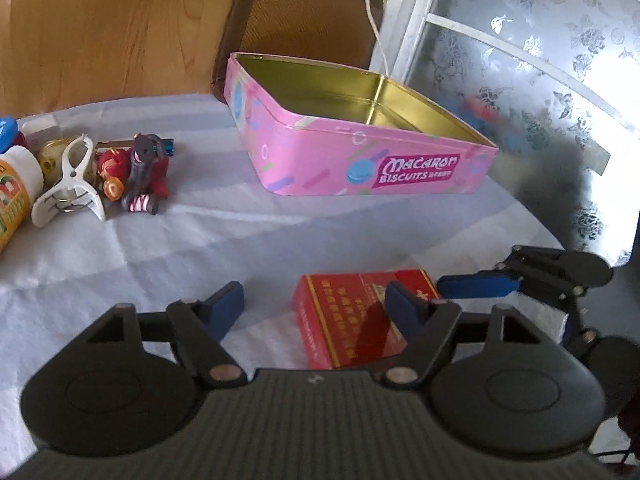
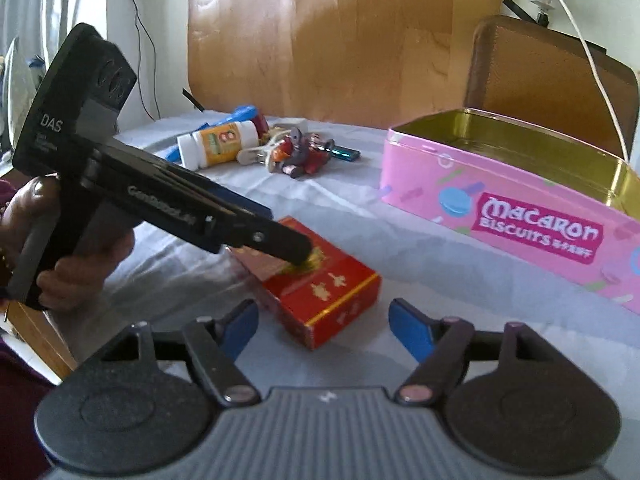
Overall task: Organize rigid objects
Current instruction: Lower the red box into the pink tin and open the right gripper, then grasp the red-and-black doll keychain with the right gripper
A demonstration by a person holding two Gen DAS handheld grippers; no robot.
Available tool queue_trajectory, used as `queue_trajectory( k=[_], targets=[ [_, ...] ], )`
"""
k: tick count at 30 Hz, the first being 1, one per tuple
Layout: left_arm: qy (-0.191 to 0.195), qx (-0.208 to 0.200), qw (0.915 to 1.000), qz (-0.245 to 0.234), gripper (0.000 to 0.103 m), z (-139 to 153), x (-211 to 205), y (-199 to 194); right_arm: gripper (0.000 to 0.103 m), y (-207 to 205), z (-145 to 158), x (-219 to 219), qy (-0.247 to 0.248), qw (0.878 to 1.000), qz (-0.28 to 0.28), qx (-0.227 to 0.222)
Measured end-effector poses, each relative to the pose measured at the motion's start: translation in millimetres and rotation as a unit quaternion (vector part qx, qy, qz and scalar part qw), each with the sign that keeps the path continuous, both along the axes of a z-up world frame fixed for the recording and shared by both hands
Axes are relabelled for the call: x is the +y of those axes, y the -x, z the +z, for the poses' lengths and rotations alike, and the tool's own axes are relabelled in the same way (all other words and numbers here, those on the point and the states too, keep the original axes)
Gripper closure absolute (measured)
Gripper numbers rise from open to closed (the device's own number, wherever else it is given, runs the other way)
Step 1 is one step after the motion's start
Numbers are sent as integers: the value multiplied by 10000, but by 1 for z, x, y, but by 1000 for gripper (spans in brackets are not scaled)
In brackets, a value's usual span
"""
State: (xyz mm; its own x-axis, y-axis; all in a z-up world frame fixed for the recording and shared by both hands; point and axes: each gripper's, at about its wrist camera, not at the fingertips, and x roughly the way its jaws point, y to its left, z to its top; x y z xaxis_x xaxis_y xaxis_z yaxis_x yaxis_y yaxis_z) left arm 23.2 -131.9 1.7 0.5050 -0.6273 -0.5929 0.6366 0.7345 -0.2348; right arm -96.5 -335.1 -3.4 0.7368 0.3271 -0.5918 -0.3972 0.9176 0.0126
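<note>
A red box with gold print (image 1: 356,320) (image 2: 320,292) lies on the white cloth just ahead of both grippers. My left gripper (image 1: 316,304) is open; its right fingertip overlaps the box's top. In the right wrist view the left gripper (image 2: 280,236) hangs over the box. My right gripper (image 2: 322,326) is open, its jaws either side of the box's near corner, and it shows at the right of the left wrist view (image 1: 476,286). An open, empty pink biscuit tin (image 1: 360,160) (image 2: 512,208) stands beyond.
A pile of small items lies on the cloth: a white clip (image 1: 72,184), toy figures (image 1: 136,172) (image 2: 300,152), a white and orange bottle (image 2: 220,144), a blue object (image 2: 240,114). A brown chair (image 1: 296,12) and a white cable (image 2: 592,60) stand behind the tin.
</note>
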Motion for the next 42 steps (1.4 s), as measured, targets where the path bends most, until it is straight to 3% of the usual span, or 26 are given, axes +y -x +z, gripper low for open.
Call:
queue_trajectory(
  k=[2,3,6,10,15,20,24,25,26,28,30,33,35,38,42],
  targets=[
    [17,20,10000,-2,31,1,-4,2,39,-5,-8,1,34,10000,-19,-9],
    [75,68,9999,-100,41,2,-6,2,48,-6,-9,1,-64,10000,-1,-67],
    [10,-81,10000,15,46,15,-10,0,52,-10,-8,3,-150,9998,12,-159],
    [244,-422,9988,-3,48,47,-28,-12,52,-9,12,-11,-271,9976,-224,-594],
    [314,-1083,9935,-156,48,86,-86,-41,53,-32,50,-46,-204,9893,-762,-1225],
    [358,-1171,9924,-71,47,85,-133,-76,53,-80,61,-84,-157,9863,-1241,-1072],
    [193,-854,9960,154,47,70,-154,-96,52,-121,50,-97,-20,9861,-1482,-746],
    [78,-873,9959,201,47,67,-156,-96,50,-126,45,-97,69,9848,-1576,-722],
    [-36,-898,9957,245,47,64,-156,-95,42,-130,42,-96,141,9836,-1646,-731],
    [-88,-855,9958,312,47,62,-149,-93,38,-129,39,-95,88,9810,-1767,-796],
    [151,-840,9958,322,47,67,-125,-83,39,-120,41,-93,-62,9780,-1870,-926],
    [572,-1027,9921,427,42,75,-67,-53,39,-94,48,-84,-239,9686,-2052,-1386],
    [633,-1272,9876,673,40,73,-23,-27,39,-78,51,-77,-551,9651,-1976,-1626],
    [486,-1448,9802,1257,38,58,39,4,48,-68,51,-54,-988,9690,-1573,-1628],
    [-124,-1317,9688,2097,38,31,96,25,50,-73,37,-7,-1313,9783,-1021,-1234]
  ],
)
